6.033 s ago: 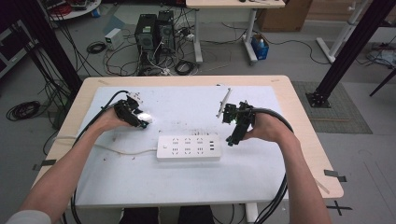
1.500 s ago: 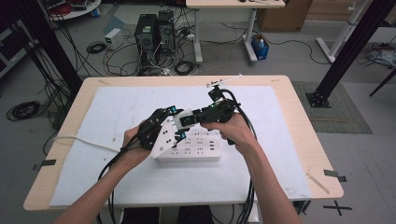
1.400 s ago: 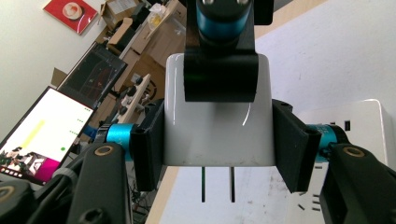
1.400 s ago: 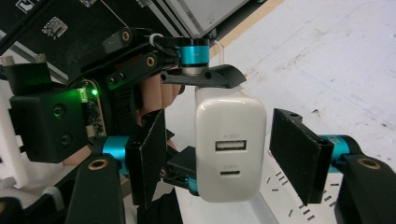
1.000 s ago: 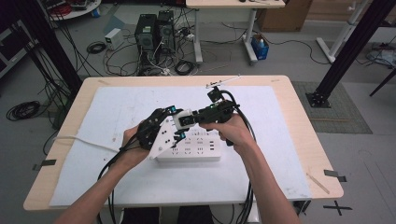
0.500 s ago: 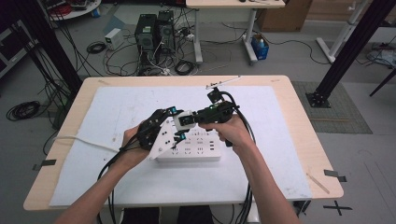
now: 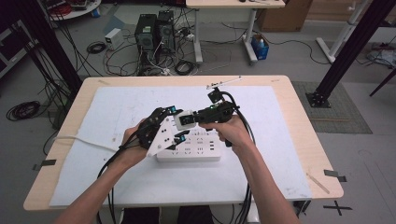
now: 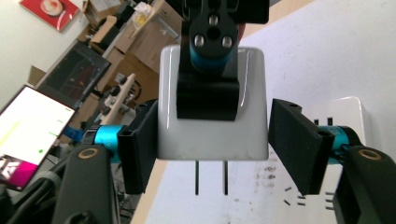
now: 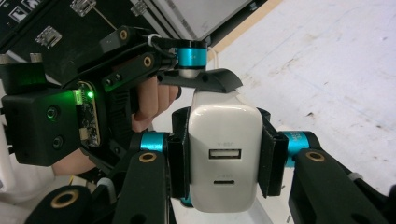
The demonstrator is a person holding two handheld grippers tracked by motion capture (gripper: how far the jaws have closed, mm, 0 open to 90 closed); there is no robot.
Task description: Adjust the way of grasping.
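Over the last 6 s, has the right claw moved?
Yes. The right claw has shifted left from the right half of the table to above the power strip, meeting the left claw and clamping the white charger.

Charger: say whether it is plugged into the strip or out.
Out. The charger hangs in the air with both prongs bare, the right gripper shut on it, above the strip.

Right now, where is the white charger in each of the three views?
High view: white charger above the power strip, between both claws.
Left gripper view: centre, prongs pointing down, between its open jaws.
Right gripper view: centre, clamped, ports facing the camera.
Shared landmark: the power strip.
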